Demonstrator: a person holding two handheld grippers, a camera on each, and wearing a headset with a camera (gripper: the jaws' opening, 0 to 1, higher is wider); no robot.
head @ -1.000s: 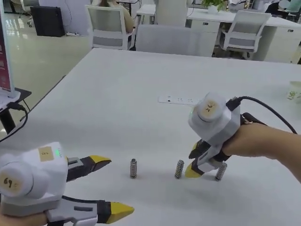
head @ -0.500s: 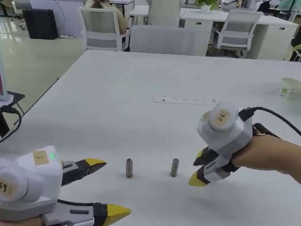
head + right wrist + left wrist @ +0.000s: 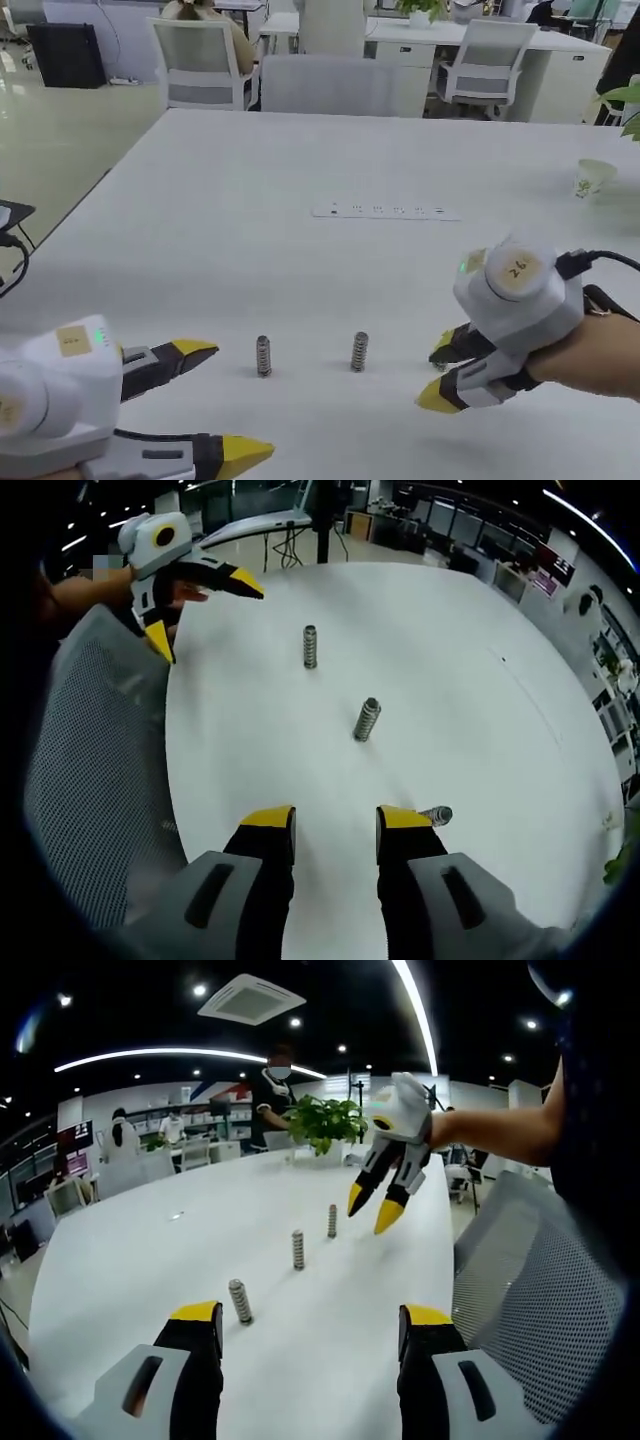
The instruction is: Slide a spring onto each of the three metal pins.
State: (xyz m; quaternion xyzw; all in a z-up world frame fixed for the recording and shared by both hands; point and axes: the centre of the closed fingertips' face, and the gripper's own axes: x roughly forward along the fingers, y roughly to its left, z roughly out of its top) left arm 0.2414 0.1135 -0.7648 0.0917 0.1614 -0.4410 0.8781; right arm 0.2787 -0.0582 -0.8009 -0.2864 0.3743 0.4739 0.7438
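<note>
Three springs (image 3: pixel 297 1249) stand upright, seemingly pinned, left hand-held gripper (image 3: pixel 232 400) and right hand-held gripper (image 3: pixel 432 375) gaping empty: looks done, just withdraw.

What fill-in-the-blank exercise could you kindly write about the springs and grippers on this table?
___ springs stand in a row on the table.
The left gripper and the right gripper both have ___ jaws, holding nothing.
A paper ___ stands far off on the table's right side.
Missing words: three; open; cup.
</note>
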